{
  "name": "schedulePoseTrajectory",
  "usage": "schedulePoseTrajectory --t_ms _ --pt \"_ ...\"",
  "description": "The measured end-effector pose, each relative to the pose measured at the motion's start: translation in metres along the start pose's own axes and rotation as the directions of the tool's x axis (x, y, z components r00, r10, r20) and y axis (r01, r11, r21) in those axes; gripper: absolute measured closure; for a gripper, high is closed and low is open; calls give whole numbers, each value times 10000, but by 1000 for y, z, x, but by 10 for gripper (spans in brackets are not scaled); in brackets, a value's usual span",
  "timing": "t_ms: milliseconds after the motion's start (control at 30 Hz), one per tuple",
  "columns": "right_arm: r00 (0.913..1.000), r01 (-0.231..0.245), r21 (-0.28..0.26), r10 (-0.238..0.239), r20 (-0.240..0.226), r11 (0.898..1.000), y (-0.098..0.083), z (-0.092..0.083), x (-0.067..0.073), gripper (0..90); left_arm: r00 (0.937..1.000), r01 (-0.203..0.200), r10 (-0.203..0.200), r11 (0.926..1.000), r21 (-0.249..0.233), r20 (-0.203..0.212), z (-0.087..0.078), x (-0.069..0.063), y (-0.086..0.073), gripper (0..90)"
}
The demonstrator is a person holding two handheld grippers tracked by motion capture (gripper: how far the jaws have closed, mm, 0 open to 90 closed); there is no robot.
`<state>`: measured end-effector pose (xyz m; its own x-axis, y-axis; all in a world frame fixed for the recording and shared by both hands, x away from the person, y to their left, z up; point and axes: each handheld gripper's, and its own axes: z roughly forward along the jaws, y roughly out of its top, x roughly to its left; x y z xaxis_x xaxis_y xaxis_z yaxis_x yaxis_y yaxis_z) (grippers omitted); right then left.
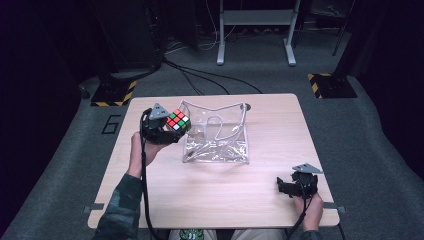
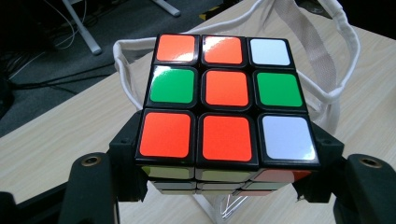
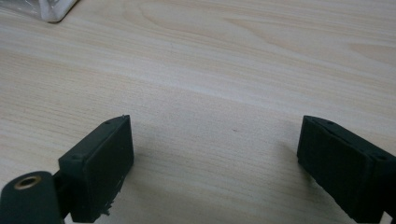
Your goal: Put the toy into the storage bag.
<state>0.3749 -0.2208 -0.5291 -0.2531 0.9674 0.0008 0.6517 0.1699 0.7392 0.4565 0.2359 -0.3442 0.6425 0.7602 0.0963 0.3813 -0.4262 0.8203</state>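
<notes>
Black grippers (image 1: 165, 131) with grey triangular plates, trailing cables; camouflage sleeve (image 1: 119, 210).

One sign can be read: a large dark numeral "6" (image 1: 111, 123) marked on the grey floor just left of the bench (image 1: 280, 150) (seen in the high view). The other things in the pictures carry no legible lettering, brand or label.

The cube (image 2: 226, 100) shows orange, green and white squares on black; the worktop (image 3: 224, 70) is pale woodgrain.
</notes>
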Motion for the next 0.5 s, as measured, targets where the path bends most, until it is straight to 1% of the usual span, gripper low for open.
schedulePoseTrajectory --t_ms 200,233,300,367,400,433,467,500 --pt "10000 -1 -1 1 3 10000 0 0 0 99 9999 -96 95 9999 -54 -40 2 2 9 337" --pt "10000 1 -1 -1 3 10000 0 0 0 99 9998 -176 176 9998 -11 -30 3 2 11 337" --pt "10000 3 -2 -3 1 10000 0 0 0 99 9999 -138 138 9999 -27 -26 4 3 13 337" --pt "10000 -5 0 5 5 10000 0 0 0 100 9997 -238 238 9997 59 -27 6 4 16 337" --pt "10000 -5 -2 5 6 10000 0 0 0 99 9997 -226 226 9997 58 -26 7 4 17 337" --pt "10000 -4 -3 4 5 10000 0 0 0 100 9999 -123 123 9999 6 -4 8 4 18 337" --pt "10000 -3 -1 3 3 10000 0 0 0 100 9998 -180 180 9998 38 3 8 6 19 337" --pt "10000 -1 -8 1 4 10000 0 0 0 100 9999 -136 136 9999 29 46 8 6 20 337"
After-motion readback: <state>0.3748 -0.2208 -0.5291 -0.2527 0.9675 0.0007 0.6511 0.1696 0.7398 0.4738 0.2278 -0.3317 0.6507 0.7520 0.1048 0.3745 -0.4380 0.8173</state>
